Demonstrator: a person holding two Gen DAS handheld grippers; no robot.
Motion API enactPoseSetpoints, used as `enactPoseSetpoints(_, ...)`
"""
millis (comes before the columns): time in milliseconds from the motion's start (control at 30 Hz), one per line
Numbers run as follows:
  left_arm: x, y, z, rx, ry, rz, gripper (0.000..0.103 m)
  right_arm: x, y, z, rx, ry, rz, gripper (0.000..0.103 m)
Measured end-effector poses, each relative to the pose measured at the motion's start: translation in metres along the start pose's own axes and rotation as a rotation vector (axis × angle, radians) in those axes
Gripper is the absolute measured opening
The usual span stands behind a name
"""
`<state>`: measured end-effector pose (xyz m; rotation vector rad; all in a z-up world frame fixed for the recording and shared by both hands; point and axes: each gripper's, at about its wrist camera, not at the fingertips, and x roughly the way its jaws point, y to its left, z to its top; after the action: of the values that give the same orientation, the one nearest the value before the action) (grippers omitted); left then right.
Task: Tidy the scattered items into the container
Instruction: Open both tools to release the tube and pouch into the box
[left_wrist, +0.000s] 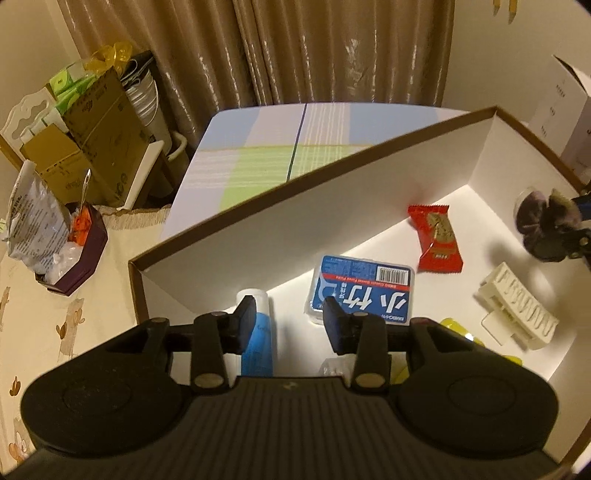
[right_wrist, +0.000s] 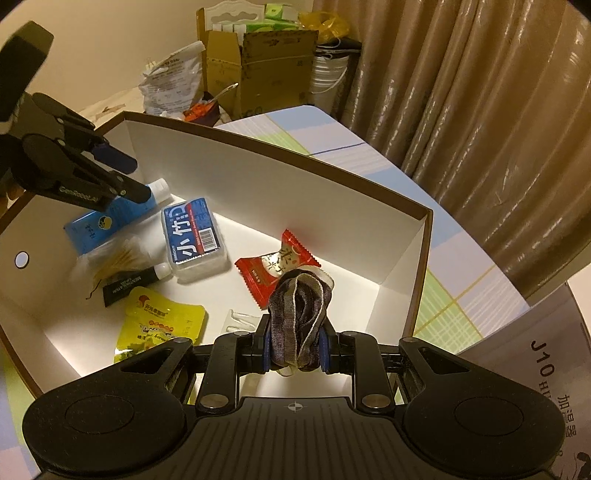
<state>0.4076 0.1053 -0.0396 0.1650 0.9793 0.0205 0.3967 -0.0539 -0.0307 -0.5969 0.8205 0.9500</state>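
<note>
A: The white box (right_wrist: 369, 206) with the brown rim is taking up most of both views, sitting on a bed covered in a pastel plaid sheet (left_wrist: 258, 155), with tan curtains (left_wrist: 295, 48) hanging behind it.

B: And inside the box?

A: A blue floss-pick case (right_wrist: 192, 236) is lying near the middle of the box floor, and a blue tube (right_wrist: 110, 218) is lying near the left wall. A red snack packet (right_wrist: 275, 267) is sitting toward the far right corner, a yellow pouch (right_wrist: 162, 325) near the front edge, and a cream hair claw (left_wrist: 517, 310) beside the right wall.

B: What are the grippers doing?

A: The left gripper (left_wrist: 290, 321) is hanging over the tube's end of the box, its jaws standing apart with nothing pinched between them. The right gripper (right_wrist: 295, 347) is clenching a dark velvet scrunchie (right_wrist: 299, 306), holding it above the box floor near the red packet.

B: Anything outside the box?

A: Cardboard cartons (left_wrist: 96, 122) are standing beyond the bed's far corner.
</note>
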Motion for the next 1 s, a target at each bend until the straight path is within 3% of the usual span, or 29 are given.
enactPoseSetpoints(200,-0.007,0.003,0.002,-0.010,-0.015,-0.005,0.035,0.002,0.001,0.002,-0.017,-0.012,-0.015,0.027)
enactPoseSetpoints(400,-0.017,0.002,0.001,-0.012,-0.030,-0.020,0.036,0.001,0.002,0.004,-0.040,-0.084,-0.052,0.028)
enactPoseSetpoints(467,-0.020,0.001,0.000,-0.012,-0.035,-0.026,0.037,-0.003,0.003,0.003,-0.041,-0.130,-0.059,0.085)
enactPoseSetpoints(500,-0.022,0.000,0.000,-0.012,-0.037,-0.029,0.037,-0.006,0.004,0.002,-0.048,-0.165,-0.066,0.087)
enactPoseSetpoints(633,-0.028,-0.002,-0.004,-0.017,-0.041,-0.041,0.039,-0.014,0.008,0.000,-0.056,-0.195,-0.034,0.087)
enactPoseSetpoints(733,-0.032,-0.004,-0.007,-0.025,-0.035,-0.040,0.042,-0.016,0.011,-0.002,-0.066,-0.167,-0.031,0.087)
enactPoseSetpoints(1000,-0.049,-0.008,-0.019,-0.035,-0.023,-0.031,0.067,-0.027,0.009,-0.015,-0.007,-0.100,0.006,0.087)
